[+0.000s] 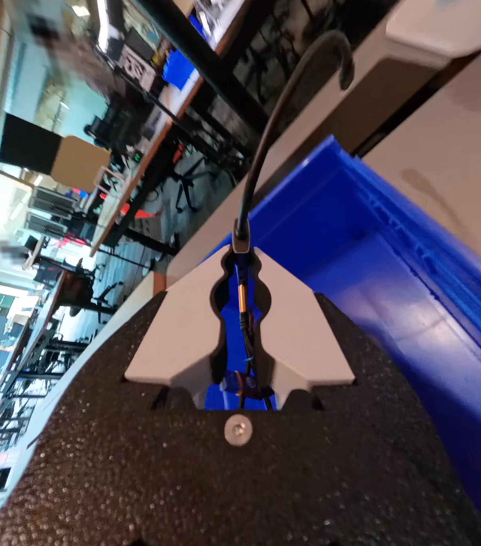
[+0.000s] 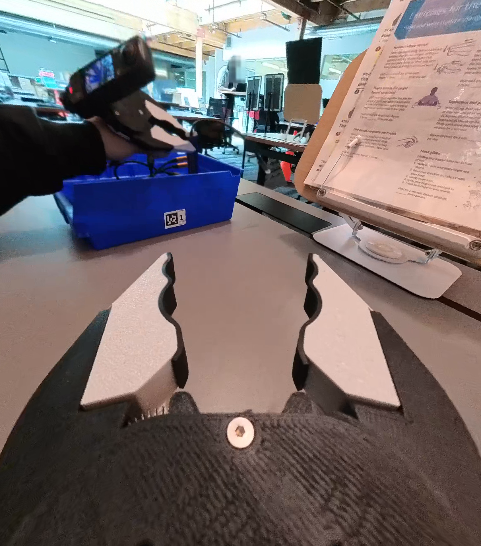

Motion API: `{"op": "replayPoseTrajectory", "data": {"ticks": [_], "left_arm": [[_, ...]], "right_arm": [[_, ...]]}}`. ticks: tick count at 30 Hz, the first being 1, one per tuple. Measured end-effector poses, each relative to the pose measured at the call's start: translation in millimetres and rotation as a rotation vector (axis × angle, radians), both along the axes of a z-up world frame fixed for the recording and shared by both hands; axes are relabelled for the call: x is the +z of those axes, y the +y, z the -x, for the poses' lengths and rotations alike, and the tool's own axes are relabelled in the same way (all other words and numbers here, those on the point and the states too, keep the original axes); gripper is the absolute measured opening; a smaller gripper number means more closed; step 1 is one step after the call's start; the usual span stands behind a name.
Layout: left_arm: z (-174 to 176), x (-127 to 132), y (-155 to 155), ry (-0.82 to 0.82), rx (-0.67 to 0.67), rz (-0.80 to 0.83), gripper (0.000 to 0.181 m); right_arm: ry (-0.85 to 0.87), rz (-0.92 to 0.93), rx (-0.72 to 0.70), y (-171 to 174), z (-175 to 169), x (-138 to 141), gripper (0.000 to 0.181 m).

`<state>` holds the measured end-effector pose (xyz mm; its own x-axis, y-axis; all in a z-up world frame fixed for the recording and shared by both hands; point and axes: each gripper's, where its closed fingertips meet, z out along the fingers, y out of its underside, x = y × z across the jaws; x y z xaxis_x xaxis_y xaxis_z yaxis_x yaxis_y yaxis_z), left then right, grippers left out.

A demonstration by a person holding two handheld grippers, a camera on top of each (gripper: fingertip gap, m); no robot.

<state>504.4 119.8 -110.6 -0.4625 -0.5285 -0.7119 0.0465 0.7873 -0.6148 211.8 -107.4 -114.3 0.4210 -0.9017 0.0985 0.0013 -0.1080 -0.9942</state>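
My left gripper (image 1: 241, 251) is shut on the connector end of a black cable (image 1: 265, 139), which arcs up and away from the tips. It hangs tilted over a blue plastic bin (image 1: 366, 266). More cables with gold plugs (image 1: 241, 298) lie in the bin below the jaws. In the right wrist view the left gripper (image 2: 186, 137) is held by a hand in a black sleeve over the same blue bin (image 2: 150, 204), which holds several black cables (image 2: 156, 170). My right gripper (image 2: 239, 260) is open and empty, low over the grey table (image 2: 233, 295), a short way in front of the bin.
A wooden document stand (image 2: 410, 118) with a printed sheet sits on a white base (image 2: 387, 260) at the right. A black flat pad (image 2: 280, 211) lies behind it. The bin has a small marker sticker (image 2: 174, 219) on its front. Desks, chairs and a person stand far behind.
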Motion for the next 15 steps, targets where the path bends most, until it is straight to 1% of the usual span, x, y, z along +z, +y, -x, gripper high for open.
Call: {"op": "replayPoseTrajectory", "data": {"ticks": [1,4,6,8,9,11,12,14,15], "left_arm": [[8,16,0,-0.031,-0.019,0.028,0.007],[36,73,1,-0.158,-0.075,0.111,0.007],[60,114,-3,-0.244,-0.134,0.166,0.007],[93,149,-15,-0.306,-0.236,0.214,0.007],[111,162,-24,-0.325,-0.296,0.227,0.007],[152,178,-46,-0.328,-0.448,0.255,0.007],[173,180,-56,-0.306,-0.517,0.276,0.006],[213,176,-77,-0.208,-0.64,0.349,0.007],[231,171,-86,-0.144,-0.696,0.399,0.007]], "right_arm": [[0.003,-0.013,0.005,0,1,1,0.088],[0.026,-0.043,0.029,5,3,1,0.088],[0.033,-0.061,0.048,10,4,1,0.088],[0.049,-0.082,0.075,15,6,1,0.088],[0.058,-0.097,0.091,18,5,1,0.089],[0.058,-0.119,0.11,21,7,4,0.09],[0.042,-0.114,0.099,20,7,7,0.091],[-0.021,-0.072,0.091,22,10,14,0.093],[-0.063,-0.051,0.095,25,12,20,0.091]]}}
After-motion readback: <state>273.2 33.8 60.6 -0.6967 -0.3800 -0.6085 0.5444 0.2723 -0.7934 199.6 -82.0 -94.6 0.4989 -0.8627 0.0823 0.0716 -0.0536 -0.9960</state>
